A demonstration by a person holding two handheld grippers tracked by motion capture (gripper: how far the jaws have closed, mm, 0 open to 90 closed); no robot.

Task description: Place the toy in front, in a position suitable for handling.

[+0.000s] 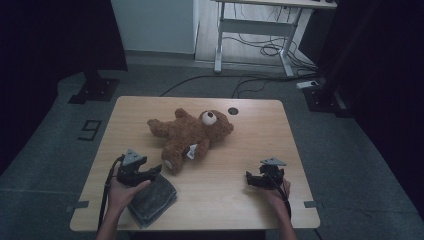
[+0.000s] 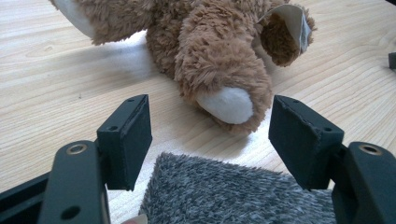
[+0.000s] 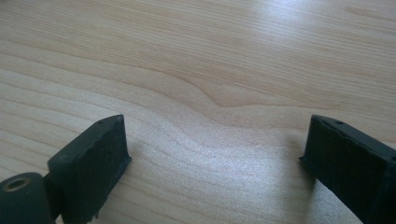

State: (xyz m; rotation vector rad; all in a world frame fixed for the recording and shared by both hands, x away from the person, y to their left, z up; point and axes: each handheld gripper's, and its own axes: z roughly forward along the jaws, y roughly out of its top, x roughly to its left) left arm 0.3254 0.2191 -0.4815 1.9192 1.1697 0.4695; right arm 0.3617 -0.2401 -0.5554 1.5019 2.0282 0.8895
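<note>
A brown teddy bear [image 1: 192,134] lies on its back in the middle of the wooden table [image 1: 250,145], its head toward the right. A folded grey fluffy cloth [image 1: 154,196] rests near the front left edge. My left gripper [image 1: 156,171] hovers over the cloth's far end, its jaws open and pointing at the bear's foot. In the left gripper view the cloth [image 2: 233,191] lies low between the jaws without touching the pads, and the bear's white-soled foot [image 2: 226,105] is just beyond my left gripper [image 2: 210,135]. My right gripper [image 1: 248,178] sits at the front right, open over bare wood [image 3: 215,149].
A small round hole [image 1: 233,111] sits in the table's far edge behind the bear's head. Beyond the table stand a white desk frame [image 1: 260,25], floor cables [image 1: 270,50] and black stand bases [image 1: 95,90].
</note>
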